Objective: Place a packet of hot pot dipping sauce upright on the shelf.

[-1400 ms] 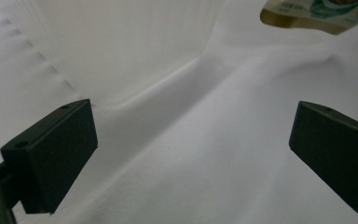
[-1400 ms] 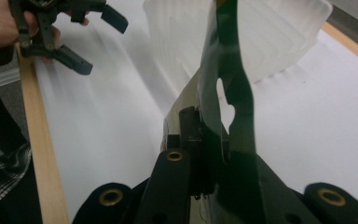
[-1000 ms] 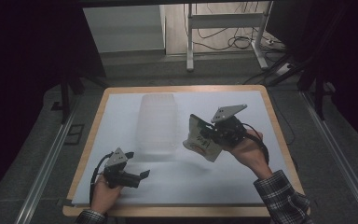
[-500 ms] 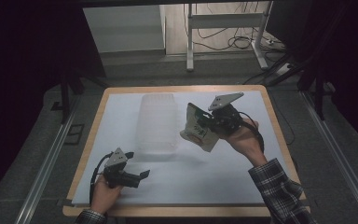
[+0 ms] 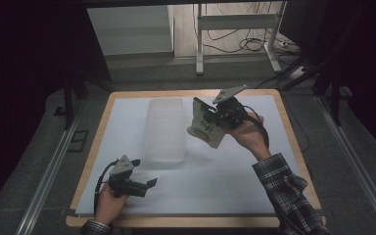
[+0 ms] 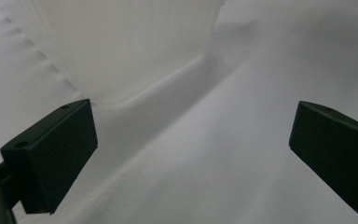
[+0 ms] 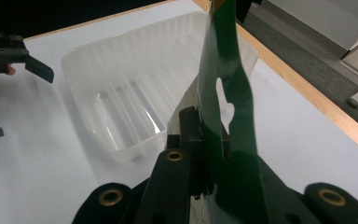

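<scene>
High view has your right tongs (image 5: 214, 113) clamped on the green-topped cream snack pouch (image 5: 205, 128), hanging just beside the clear ribbed plastic tub (image 5: 165, 128); that thin-edge pinch could slip, while your left tongs (image 5: 146, 183) rest apart.

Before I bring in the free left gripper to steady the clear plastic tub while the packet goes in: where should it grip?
Probably the near short wall of the clear plastic tub, taken over its rim from the person's side. The tub is open-topped with thin ribbed walls, and that end faces the open left gripper. The right gripper holds the packet at the tub's other long side.
</scene>
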A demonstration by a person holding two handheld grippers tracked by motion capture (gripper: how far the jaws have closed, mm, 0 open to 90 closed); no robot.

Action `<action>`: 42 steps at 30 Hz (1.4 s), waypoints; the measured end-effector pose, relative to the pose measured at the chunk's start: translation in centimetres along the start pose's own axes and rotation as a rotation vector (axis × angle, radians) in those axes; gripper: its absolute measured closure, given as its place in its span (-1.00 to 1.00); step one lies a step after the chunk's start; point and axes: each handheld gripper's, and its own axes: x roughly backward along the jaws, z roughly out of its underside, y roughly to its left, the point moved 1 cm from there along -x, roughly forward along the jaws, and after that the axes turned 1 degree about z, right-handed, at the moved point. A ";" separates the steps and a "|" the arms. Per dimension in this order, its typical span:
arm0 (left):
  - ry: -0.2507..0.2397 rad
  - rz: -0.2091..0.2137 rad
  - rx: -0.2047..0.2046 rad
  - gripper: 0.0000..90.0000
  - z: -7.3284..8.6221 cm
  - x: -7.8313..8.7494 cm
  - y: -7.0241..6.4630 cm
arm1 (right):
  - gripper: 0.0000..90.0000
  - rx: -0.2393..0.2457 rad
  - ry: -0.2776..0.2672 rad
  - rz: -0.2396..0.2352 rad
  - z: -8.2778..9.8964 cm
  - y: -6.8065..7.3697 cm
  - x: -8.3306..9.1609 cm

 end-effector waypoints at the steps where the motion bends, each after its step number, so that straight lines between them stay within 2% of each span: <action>1: 0.001 -0.001 0.001 -0.98 0.0 0.0 0.0 | 0.99 0.003 0.003 0.003 -0.1 -0.1 -0.2; 13: 0.000 0.001 0.001 -0.98 0.0 0.0 0.0 | 0.99 0.021 0.028 -0.026 -1.5 -1.1 -2.7; 21: 0.000 0.002 0.001 -0.98 0.0 0.0 0.0 | 0.99 0.042 0.047 -0.055 -2.7 -1.2 -4.3; 30: -0.001 0.003 -0.001 -0.98 0.0 0.0 0.0 | 0.99 0.077 0.057 -0.045 -4.4 -0.7 -6.5; 42: 0.002 0.004 -0.002 -0.98 0.0 0.0 -0.1 | 0.99 0.083 0.047 -0.055 -5.9 0.2 -8.8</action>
